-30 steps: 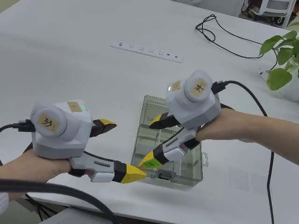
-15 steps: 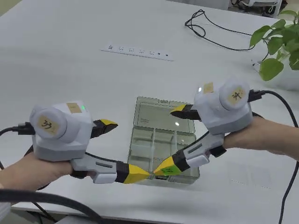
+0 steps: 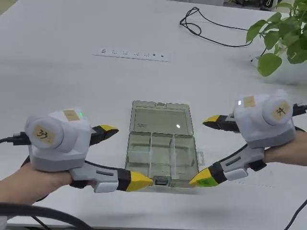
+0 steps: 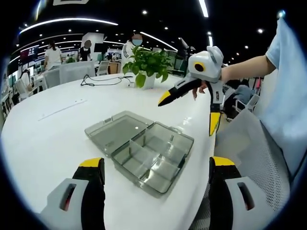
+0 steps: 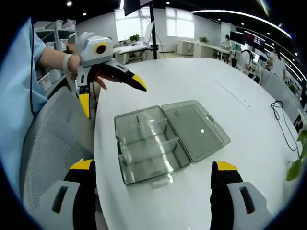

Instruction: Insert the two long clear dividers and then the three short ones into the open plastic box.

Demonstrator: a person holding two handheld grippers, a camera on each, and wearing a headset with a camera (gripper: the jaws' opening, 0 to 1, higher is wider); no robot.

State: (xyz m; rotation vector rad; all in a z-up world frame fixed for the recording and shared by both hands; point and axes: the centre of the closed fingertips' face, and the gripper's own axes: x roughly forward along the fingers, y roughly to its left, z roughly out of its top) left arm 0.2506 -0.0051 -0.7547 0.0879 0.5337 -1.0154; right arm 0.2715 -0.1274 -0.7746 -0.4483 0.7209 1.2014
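Open plastic box (image 5: 192,127), dividers (image 5: 146,136) seemingly inside, ahead of right gripper's (image 5: 152,166) wide-apart fingers (image 5: 82,191); left gripper (image 5: 112,95) beyond.

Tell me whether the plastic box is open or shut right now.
Open. The plastic box has its lid folded back flat on the table, leaving the divided compartments exposed.
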